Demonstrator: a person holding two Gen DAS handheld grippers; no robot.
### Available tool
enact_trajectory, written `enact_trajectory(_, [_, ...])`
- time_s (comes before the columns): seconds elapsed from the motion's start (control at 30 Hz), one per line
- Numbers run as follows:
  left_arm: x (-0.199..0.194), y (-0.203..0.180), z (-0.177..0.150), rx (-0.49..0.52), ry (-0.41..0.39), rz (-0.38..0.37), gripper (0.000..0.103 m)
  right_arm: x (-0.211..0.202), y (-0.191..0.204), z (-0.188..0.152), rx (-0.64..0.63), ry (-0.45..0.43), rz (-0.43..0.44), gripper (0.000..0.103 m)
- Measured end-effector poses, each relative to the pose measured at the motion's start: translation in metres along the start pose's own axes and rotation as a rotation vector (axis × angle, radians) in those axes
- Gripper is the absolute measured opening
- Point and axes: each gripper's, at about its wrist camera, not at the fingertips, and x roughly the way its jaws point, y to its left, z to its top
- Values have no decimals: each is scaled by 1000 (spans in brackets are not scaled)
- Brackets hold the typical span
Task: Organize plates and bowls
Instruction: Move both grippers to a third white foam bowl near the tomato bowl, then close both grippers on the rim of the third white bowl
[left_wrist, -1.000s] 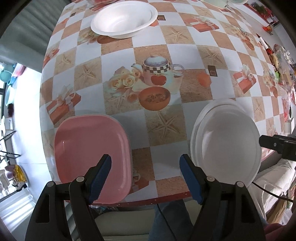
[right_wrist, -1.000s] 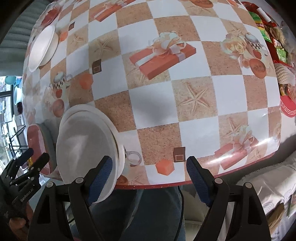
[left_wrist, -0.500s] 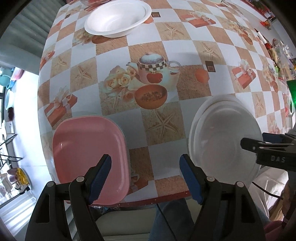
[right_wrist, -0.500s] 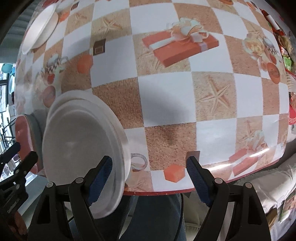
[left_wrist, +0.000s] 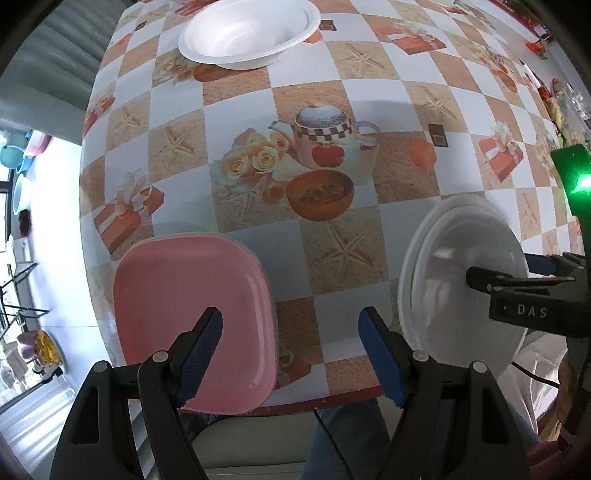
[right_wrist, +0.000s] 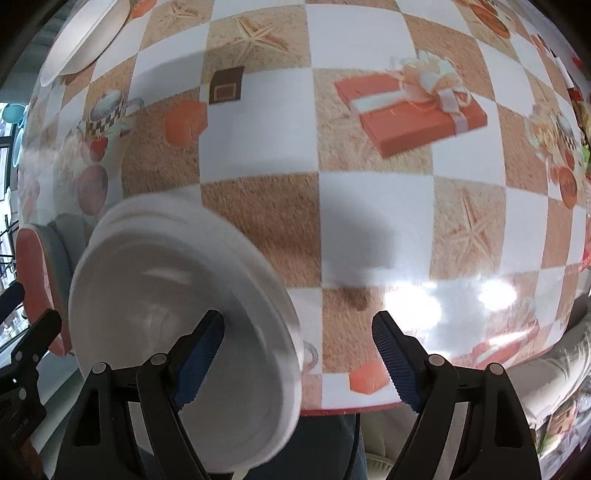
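A stack of white round plates (left_wrist: 454, 280) sits at the table's near edge, right of a stack of pink square plates (left_wrist: 192, 314). A white bowl (left_wrist: 251, 31) stands far across the table. My left gripper (left_wrist: 291, 350) is open and empty, above the near edge between the two stacks. My right gripper (right_wrist: 299, 354) is open, its left finger over the white plates (right_wrist: 166, 306), its right finger over bare cloth. The right gripper also shows in the left wrist view (left_wrist: 517, 291), reaching over the white stack. The pink stack (right_wrist: 35, 288) and the bowl (right_wrist: 85, 40) show at the left of the right wrist view.
The table (left_wrist: 362, 258) wears a checked orange and white printed cloth (right_wrist: 369, 206). Packets and small items (left_wrist: 554, 103) crowd its far right side. The near table edge (left_wrist: 332, 398) runs just under both grippers, with the person's legs below.
My right gripper has moved left and closer to the white plate stack, and now reaches over it. My left gripper has moved slightly nearer the table and stays open.
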Motion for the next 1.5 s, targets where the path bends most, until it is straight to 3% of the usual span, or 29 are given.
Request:
enact_trajectory(0.37, [-8, 28, 33, -102, -33, -18, 79, -57, 13, 26, -99, -79, 41, 83])
enact_trajectory(0.73, [-28, 73, 95, -259, -120, -4, 79, -109, 20, 104, -132, -193, 59, 83])
enact_trajectory(1.1, [-12, 105, 159, -357, -153, 62, 79, -111, 61, 172, -163, -226, 77, 83])
enact_trajectory(1.5, [14, 113, 204, -348, -157, 98, 79, -86, 98, 211, -159, -208, 84, 83])
